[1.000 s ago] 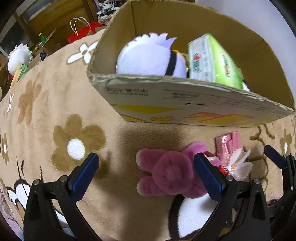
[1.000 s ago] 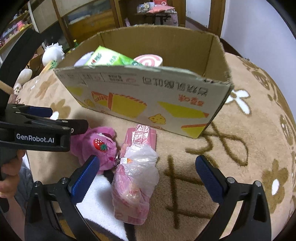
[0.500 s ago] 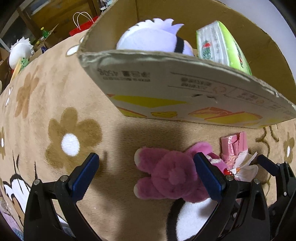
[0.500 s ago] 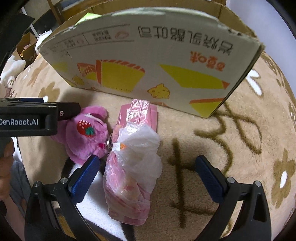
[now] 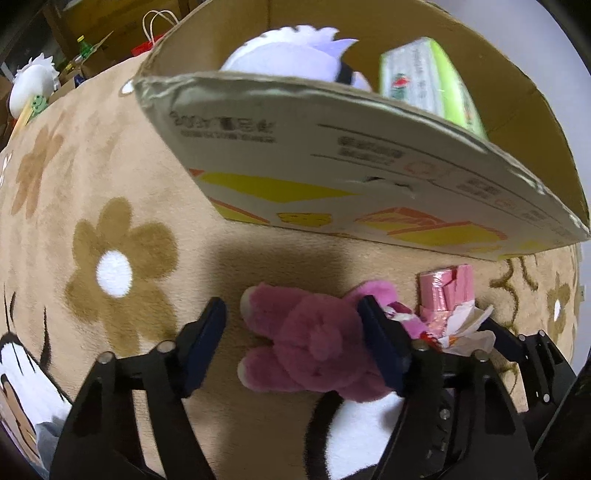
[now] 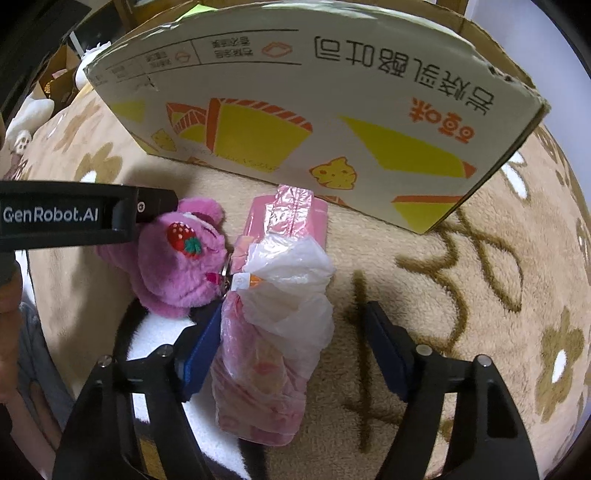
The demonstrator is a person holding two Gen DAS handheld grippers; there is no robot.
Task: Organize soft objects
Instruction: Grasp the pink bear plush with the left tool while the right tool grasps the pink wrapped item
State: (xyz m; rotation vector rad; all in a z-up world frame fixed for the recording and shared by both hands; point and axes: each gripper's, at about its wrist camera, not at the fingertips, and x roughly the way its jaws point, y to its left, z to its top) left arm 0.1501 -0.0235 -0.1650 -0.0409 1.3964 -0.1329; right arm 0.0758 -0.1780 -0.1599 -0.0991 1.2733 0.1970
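A pink plush bear with a strawberry on its head lies on the flowered beige blanket in front of a cardboard box. My left gripper is open, its fingers on either side of the bear. A pink bagged soft item wrapped in clear plastic lies right of the bear. My right gripper is open around its lower half. The box holds a white-lilac plush and a green tissue pack.
The box wall stands close behind both items. The left gripper body crosses the right wrist view at left. A white plush and a red paper bag sit beyond the blanket's far left. Bare blanket lies to the right.
Both grippers have moved down and forward. The left fingers have narrowed around the bear, and the right fingers have narrowed around the bagged item.
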